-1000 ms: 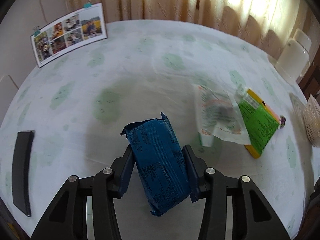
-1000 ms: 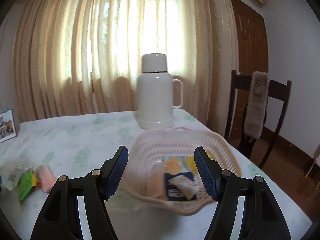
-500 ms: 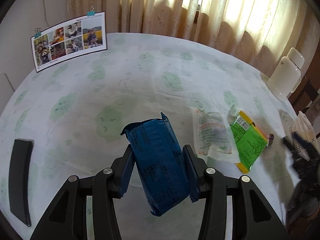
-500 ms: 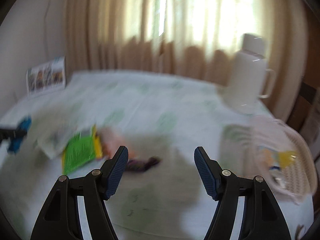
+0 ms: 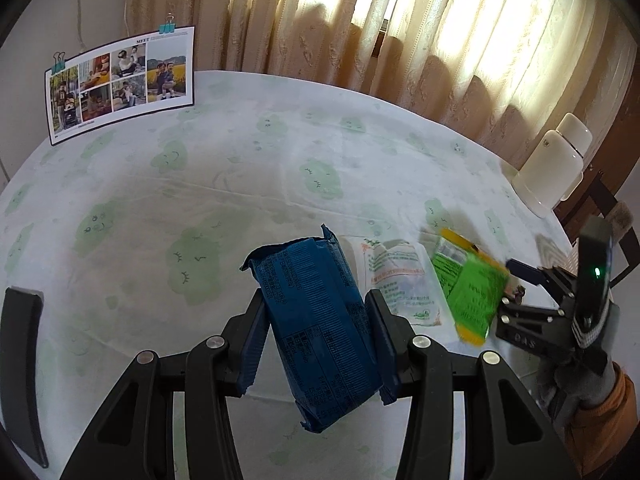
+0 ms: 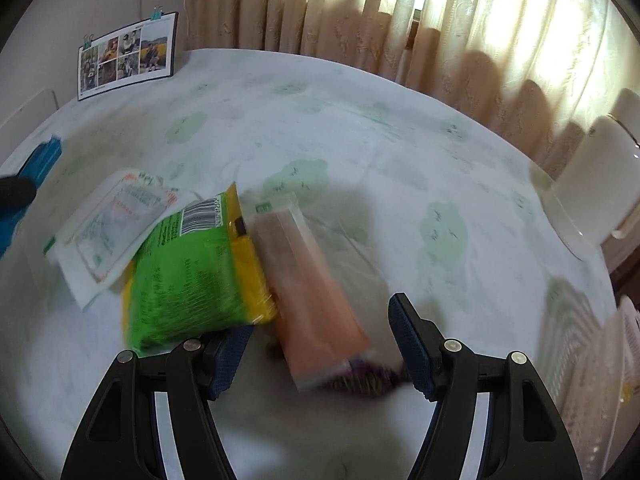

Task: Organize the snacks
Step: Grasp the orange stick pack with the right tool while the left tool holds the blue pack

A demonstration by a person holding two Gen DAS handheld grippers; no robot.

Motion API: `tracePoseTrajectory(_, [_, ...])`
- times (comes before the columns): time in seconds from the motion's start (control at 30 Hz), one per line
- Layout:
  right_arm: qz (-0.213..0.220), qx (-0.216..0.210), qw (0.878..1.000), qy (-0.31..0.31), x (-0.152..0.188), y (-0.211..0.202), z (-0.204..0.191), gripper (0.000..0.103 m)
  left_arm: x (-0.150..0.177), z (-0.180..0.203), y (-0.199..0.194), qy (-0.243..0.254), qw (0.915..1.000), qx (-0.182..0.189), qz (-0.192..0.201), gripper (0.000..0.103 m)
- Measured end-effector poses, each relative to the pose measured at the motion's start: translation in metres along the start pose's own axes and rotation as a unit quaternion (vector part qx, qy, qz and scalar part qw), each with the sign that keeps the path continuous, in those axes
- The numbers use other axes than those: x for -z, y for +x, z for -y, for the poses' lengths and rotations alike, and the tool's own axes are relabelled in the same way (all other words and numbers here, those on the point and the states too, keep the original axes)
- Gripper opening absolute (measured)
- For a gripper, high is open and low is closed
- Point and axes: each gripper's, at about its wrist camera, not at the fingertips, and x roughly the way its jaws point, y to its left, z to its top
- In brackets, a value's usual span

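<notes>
My left gripper is clenching the blue packet above the counter. My right gripper is hanging released over the orange packet, green packet at nine o'clock.

Both wrist views face the curtains — sharing the table.

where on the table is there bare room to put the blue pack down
The broad stretch of tablecloth between the photo sheet and the blue pack in the left tongs is bare. It is crowded on the right, where the white packet, green packet and right tongs bunch before the white flask.
</notes>
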Motion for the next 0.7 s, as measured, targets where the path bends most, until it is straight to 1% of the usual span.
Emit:
tracePoseTrajectory(0.1, [-0.008,-0.014,1.0,0.008,-0.011,0.009,0.0,0.069,-0.001,-0.003,0.002,-0.005,1.0,0.002,-0.002,0.044])
tracePoseTrajectory(0.17, [-0.011,-0.024,0.999,0.019,-0.017,0.015,0.003,0.066,0.0,-0.004,0.004,-0.007,1.0,0.004,-0.004,0.044])
tracePoseTrajectory(0.2, [-0.012,-0.029,0.999,0.024,-0.018,0.016,0.004,0.062,0.0,-0.005,0.004,-0.007,1.0,0.004,-0.004,0.044])
tracePoseTrajectory(0.23, [-0.012,-0.036,0.999,0.029,-0.02,0.018,0.004,0.054,0.0,-0.005,0.005,-0.007,1.0,0.004,-0.005,0.044])
tracePoseTrajectory(0.27, [-0.013,-0.042,0.998,0.033,-0.021,0.018,0.004,0.05,-0.001,-0.005,0.005,-0.007,0.9999,0.005,-0.006,0.044])
tracePoseTrajectory(0.33, [-0.012,-0.039,0.999,0.033,-0.022,0.017,0.002,0.043,-0.001,-0.005,0.006,-0.006,0.9999,0.006,-0.007,0.044])
tracePoseTrajectory(0.43, [-0.01,-0.038,0.998,0.04,-0.02,0.015,0.001,0.038,-0.001,-0.005,0.007,-0.005,0.9999,0.007,-0.007,0.044])
tracePoseTrajectory(0.47, [-0.009,-0.039,0.998,0.046,-0.019,0.014,0.003,0.037,-0.001,-0.005,0.007,-0.005,0.9999,0.006,-0.007,0.044])
tracePoseTrajectory(0.7, [0.031,-0.047,0.992,0.11,-0.011,-0.014,0.028,0.029,-0.001,-0.001,0.005,0.0,1.0,0.006,-0.006,0.044])
